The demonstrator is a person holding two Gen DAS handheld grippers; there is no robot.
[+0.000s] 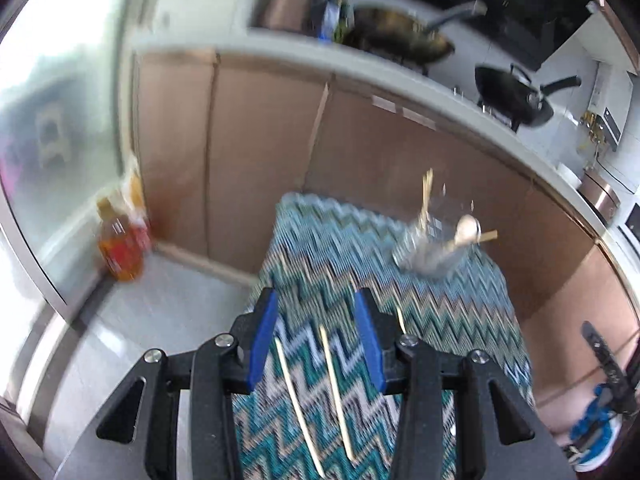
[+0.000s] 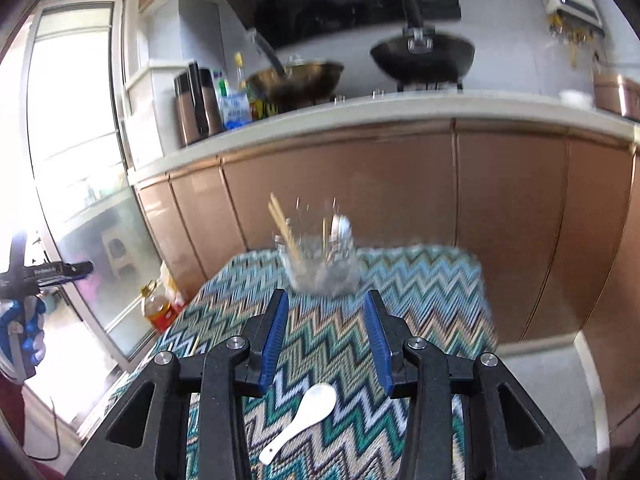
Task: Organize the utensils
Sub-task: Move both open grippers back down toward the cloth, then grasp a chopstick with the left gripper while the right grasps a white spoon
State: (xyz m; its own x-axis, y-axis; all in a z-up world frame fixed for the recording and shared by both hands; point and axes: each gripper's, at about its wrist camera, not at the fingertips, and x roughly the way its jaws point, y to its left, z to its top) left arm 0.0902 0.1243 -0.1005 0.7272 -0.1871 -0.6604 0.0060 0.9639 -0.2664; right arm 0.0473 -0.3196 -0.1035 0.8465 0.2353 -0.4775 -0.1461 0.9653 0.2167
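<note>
A clear glass holder (image 1: 434, 246) stands at the far side of a table under a zigzag-patterned cloth (image 1: 460, 320), with chopsticks and a spoon sticking out of it. Two loose chopsticks (image 1: 298, 404) lie on the cloth below my left gripper (image 1: 316, 300), whose blue pads stand apart with nothing between them. In the right wrist view a white ceramic spoon (image 2: 300, 418) lies on the cloth (image 2: 420, 292) under my right gripper (image 2: 326, 300), open and empty. The glass holder (image 2: 322, 264) sits just beyond its fingertips. Both views are motion-blurred.
Brown cabinet doors (image 2: 400, 184) run behind the table under a white counter with two woks (image 2: 422, 58). An oil bottle (image 1: 120, 248) stands on the floor by a glass door. The other gripper with a blue-gloved hand (image 2: 28, 328) shows at the left edge.
</note>
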